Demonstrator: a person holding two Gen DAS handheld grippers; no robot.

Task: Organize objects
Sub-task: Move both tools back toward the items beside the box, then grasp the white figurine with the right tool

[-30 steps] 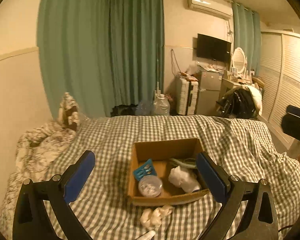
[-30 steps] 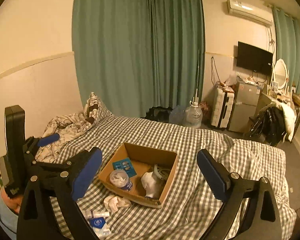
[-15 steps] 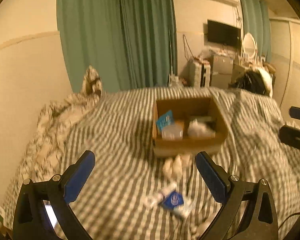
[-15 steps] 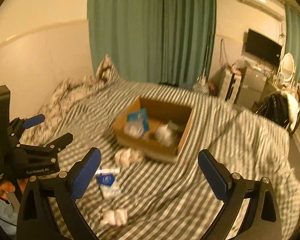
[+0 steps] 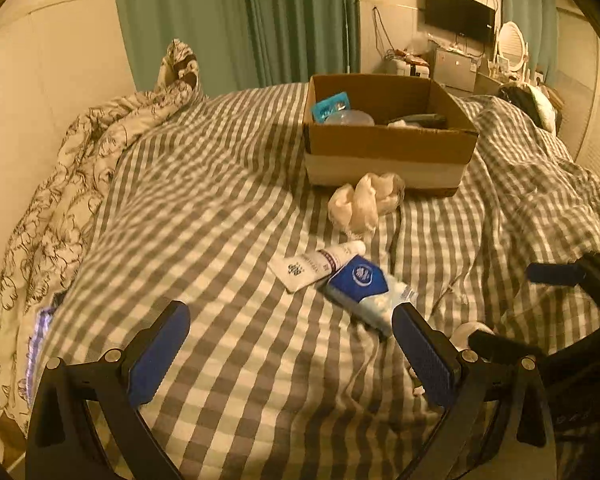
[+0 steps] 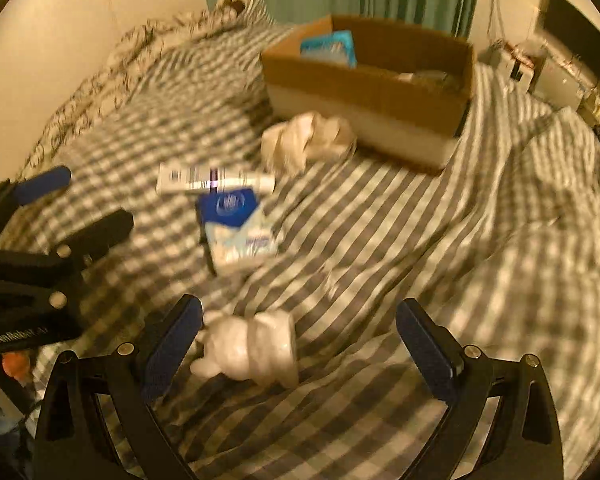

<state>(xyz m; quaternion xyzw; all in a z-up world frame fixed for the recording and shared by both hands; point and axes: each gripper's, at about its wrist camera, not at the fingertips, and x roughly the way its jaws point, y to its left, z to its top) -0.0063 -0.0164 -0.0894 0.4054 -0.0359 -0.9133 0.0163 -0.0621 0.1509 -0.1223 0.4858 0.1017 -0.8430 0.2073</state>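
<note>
A cardboard box (image 5: 388, 148) (image 6: 364, 84) stands on the checked bed and holds a blue packet (image 5: 332, 106) and other items. In front of it lie a crumpled white cloth (image 5: 364, 202) (image 6: 304, 140), a white tube (image 5: 316, 266) (image 6: 212, 178) and a blue-and-white tissue pack (image 5: 370, 290) (image 6: 236, 226). A white bundle (image 6: 252, 350) lies just ahead of my right gripper (image 6: 298, 344), nearer its left finger. My left gripper (image 5: 290, 348) is open and empty above the bedcover, short of the tube and pack. My right gripper is open and empty.
A rumpled floral quilt and pillow (image 5: 100, 132) lie along the wall on the left. Green curtains (image 5: 240, 20), a TV (image 5: 460, 12) and furniture stand behind the bed. The checked cover is creased and folded on the right (image 6: 540, 200).
Both grippers have dropped and tilted down toward the bed. The loose items in front of the box now fill the views, and the white bundle has come between the right gripper's fingers.
</note>
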